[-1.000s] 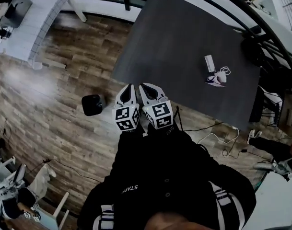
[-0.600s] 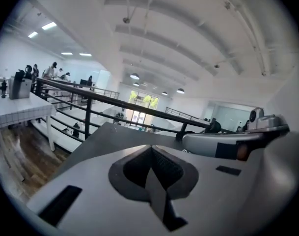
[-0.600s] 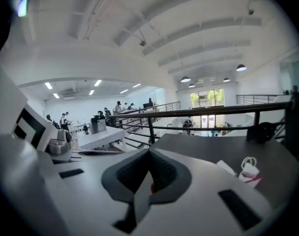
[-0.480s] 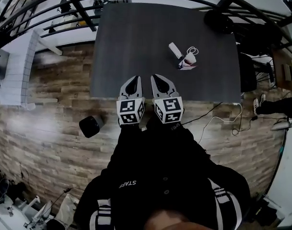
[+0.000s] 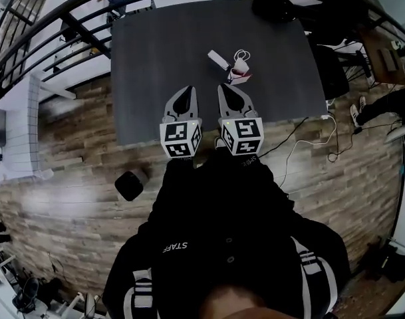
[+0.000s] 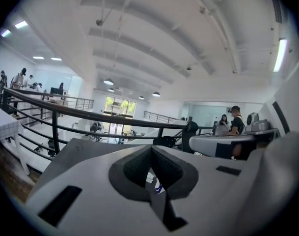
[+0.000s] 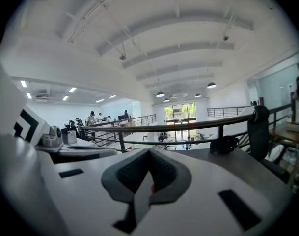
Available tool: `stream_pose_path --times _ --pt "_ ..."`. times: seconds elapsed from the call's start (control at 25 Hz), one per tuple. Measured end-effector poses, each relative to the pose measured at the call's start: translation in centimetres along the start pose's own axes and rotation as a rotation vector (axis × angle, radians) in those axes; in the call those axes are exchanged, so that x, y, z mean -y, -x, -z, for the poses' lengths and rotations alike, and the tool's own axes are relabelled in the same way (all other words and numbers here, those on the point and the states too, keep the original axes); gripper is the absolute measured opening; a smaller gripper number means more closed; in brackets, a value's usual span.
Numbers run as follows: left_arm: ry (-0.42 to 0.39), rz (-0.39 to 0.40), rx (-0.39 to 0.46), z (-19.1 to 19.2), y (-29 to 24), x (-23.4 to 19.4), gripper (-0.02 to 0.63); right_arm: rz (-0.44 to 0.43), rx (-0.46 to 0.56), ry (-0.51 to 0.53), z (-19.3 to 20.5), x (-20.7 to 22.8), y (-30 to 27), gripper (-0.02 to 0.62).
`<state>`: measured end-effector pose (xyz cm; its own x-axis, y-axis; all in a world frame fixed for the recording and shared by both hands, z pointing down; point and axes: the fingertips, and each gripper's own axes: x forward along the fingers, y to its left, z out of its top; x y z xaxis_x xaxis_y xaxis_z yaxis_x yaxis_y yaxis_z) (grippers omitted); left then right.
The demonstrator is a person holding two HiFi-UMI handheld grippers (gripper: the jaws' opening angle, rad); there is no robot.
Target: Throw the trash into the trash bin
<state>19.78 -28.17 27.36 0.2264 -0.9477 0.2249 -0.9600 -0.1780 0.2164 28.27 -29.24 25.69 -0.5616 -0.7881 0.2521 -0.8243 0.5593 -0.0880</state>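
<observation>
The trash lies on the dark table (image 5: pixel 155 58): a white oblong piece (image 5: pixel 218 60), a white crumpled piece with loops (image 5: pixel 241 63) and a red-and-white wrapper (image 5: pixel 239 78). My left gripper (image 5: pixel 187 90) and right gripper (image 5: pixel 226 88) are held side by side over the table's near edge, both shut and empty. The right one's tips sit just short of the wrapper. The black trash bin (image 5: pixel 130 184) stands on the wooden floor, behind and left of the left gripper. In the left gripper view (image 6: pixel 152 149) and the right gripper view (image 7: pixel 149 150) the jaws meet at the tips.
A black railing (image 5: pixel 89 5) runs behind the table. A dark bag (image 5: pixel 272 6) sits at the table's far right corner. Cables (image 5: pixel 308 145) trail on the floor to the right. Desks and people show far off in both gripper views.
The table and trash have swung toward the middle of the head view and nearer. Both grippers have come forward over the table's near edge. The bin has dropped behind to the lower left.
</observation>
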Motion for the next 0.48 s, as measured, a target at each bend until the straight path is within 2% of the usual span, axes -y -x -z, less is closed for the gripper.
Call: stream_pose_path --times 0.12,0.28,0.48 --pt "-0.028 0.028 0.020 -1.2 -1.0 1.3 0.000 0.033 0.025 0.003 -0.9 1.5 0.3 0.015" --pt "-0.057 0.020 0.071 -2.8 -1.8 2.1 0.000 0.050 0.057 0.020 -1.7 3.0 0.6 0.015" --pt "-0.094 0.021 0.072 -3.2 -2.7 2.5 0.000 0.070 0.081 0.026 -2.2 4.4 1.1 0.015"
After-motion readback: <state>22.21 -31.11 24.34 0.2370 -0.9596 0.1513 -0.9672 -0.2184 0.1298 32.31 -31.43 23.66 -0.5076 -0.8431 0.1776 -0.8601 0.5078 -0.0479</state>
